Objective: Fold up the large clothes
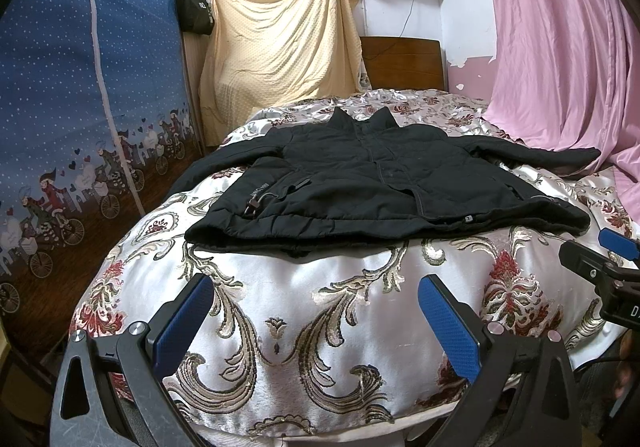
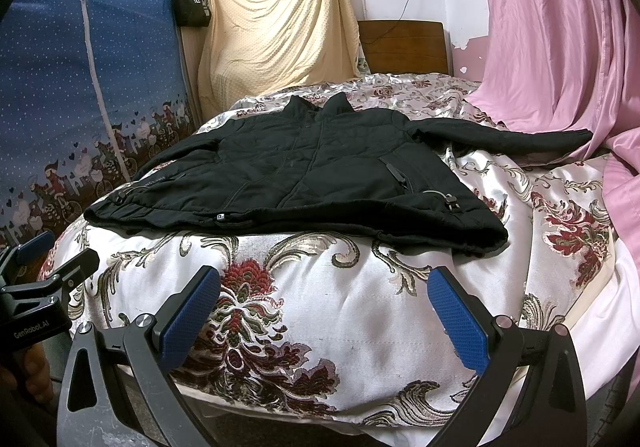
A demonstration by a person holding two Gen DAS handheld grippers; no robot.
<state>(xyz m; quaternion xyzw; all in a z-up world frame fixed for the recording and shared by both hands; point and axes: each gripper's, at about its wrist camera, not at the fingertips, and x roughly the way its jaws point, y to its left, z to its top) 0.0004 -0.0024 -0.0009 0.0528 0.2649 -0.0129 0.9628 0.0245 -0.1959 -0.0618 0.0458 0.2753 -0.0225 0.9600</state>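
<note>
A black quilted jacket [image 1: 372,179] lies flat and zipped on the bed, collar toward the headboard, hem toward me, sleeves spread to both sides. In the right wrist view the same jacket [image 2: 312,171] shows its right sleeve stretched toward the pink curtain. My left gripper [image 1: 316,311] hovers open over the quilt just short of the hem, nothing between its blue pads. My right gripper [image 2: 324,303] is also open and empty, in front of the hem. The right gripper [image 1: 616,247] shows at the left view's right edge, and the left gripper [image 2: 44,251] at the right view's left edge.
The bed carries a shiny floral quilt [image 1: 320,347] and a wooden headboard [image 1: 404,63]. A blue zip wardrobe [image 1: 80,107] stands at left, a yellow sheet [image 1: 280,39] hangs behind, and a pink curtain [image 1: 560,47] drapes onto the bed's right side.
</note>
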